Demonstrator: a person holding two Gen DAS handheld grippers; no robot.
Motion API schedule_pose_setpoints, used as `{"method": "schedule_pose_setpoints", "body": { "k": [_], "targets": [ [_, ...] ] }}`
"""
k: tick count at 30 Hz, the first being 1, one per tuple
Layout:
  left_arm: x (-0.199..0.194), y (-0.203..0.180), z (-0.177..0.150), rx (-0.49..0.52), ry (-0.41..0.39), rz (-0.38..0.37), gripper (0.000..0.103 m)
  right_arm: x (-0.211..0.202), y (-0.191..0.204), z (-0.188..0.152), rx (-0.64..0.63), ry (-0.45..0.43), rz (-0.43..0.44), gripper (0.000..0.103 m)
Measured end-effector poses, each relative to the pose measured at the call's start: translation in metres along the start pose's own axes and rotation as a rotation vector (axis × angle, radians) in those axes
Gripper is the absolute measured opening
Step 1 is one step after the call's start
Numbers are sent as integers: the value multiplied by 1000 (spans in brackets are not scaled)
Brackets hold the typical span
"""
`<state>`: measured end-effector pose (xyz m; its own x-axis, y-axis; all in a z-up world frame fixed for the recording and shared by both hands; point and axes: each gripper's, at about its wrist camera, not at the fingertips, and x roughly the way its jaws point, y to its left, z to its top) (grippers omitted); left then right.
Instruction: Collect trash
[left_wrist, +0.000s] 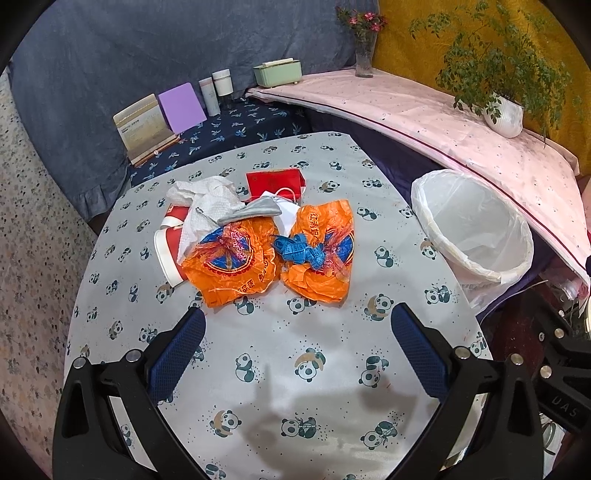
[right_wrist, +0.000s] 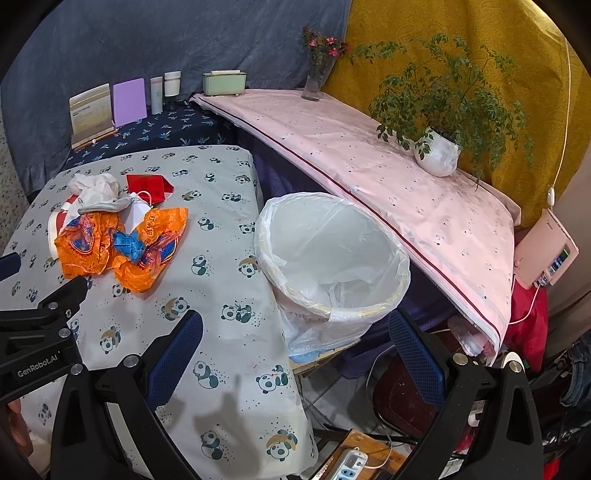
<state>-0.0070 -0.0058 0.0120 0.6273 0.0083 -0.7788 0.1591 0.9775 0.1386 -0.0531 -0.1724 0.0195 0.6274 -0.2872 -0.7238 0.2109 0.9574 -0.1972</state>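
Left tongs hung wide apart over the bench, nothing between the blue pads. Right tongs stood just as wide and empty, straddling the bench's edge with the bin ahead of them.

Just ahead of the left tongs lay the trash pile. Nearest were two crumpled orange plastic bags, side by side, with a blue scrap of wrapper bunched where they met. Those looked feather-light, soft and slick; my call was to pinch a raised fold or the knotted middle rather than a flat sheet, which would likely slide out.

Left of the bags, a red-and-white paper cup lay on its side, half buried under a wad of white tissue. The cup looked light but crushable, so the rim seemed the place to take it; the tissue would give anywhere.

Farther on, a grey face mask with its loops, then a red envelope, flat and hard to lift off cloth.

Off to the right of the left tongs, beyond the bench edge, the lined waste bin stood open-mouthed.
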Motion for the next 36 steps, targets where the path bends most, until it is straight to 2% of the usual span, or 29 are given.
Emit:
{"method": "schedule_pose_setpoints", "body": {
  "k": [9,15,19,28,36],
  "targets": [
    [-4,2,0,-8,-35,-15,96,-2,-1,-1,9,-5,-5,96],
    [-8,6,0,-29,-97,-50,96,-4,1,2,21,-16,-5,96],
    [-4,12,-1,-29,-91,-39,96,-4,4,5,26,-23,-5,96],
    [13,47,2,-66,-117,-27,96,3,22,13,38,-45,1,96],
    [46,91,2,-98,-89,-27,96,31,60,18,45,-16,93,96]
  ]
}}
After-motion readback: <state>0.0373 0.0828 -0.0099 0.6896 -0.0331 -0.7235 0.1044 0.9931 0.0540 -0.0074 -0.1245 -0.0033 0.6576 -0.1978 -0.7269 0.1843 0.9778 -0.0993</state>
